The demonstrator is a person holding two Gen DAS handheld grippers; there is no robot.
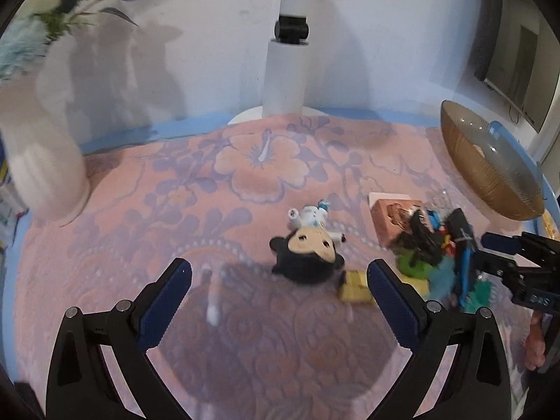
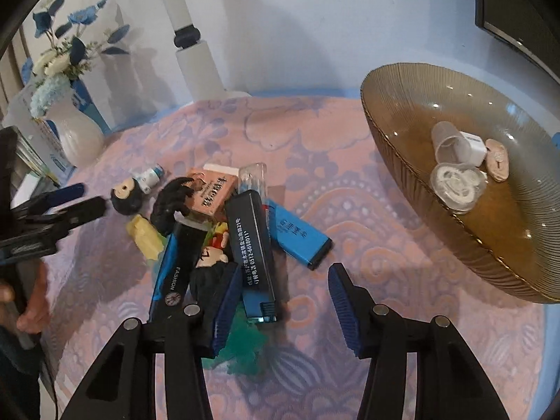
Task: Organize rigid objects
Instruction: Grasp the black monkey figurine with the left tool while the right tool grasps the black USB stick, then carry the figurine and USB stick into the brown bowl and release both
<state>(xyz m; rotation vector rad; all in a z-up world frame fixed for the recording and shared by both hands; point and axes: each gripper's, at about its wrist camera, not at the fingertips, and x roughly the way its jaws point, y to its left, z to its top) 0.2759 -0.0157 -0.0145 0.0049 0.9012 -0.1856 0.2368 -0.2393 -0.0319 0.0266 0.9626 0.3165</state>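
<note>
Right gripper: jaws half-open, empty. The dark blue lighter appears light, rigid, smooth (likely slippery); grasp across its narrow flat sides, mid-body.

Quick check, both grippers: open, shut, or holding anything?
Left gripper: open, nothing between the jaws.
Right gripper: open, holding nothing; its jaws hang over the dark blue lighter without pressing it.

Ribbed amber glass bowl — glossy, matt floral cloth, smooth white ceramic vase, glossy plastic lighters.
</note>
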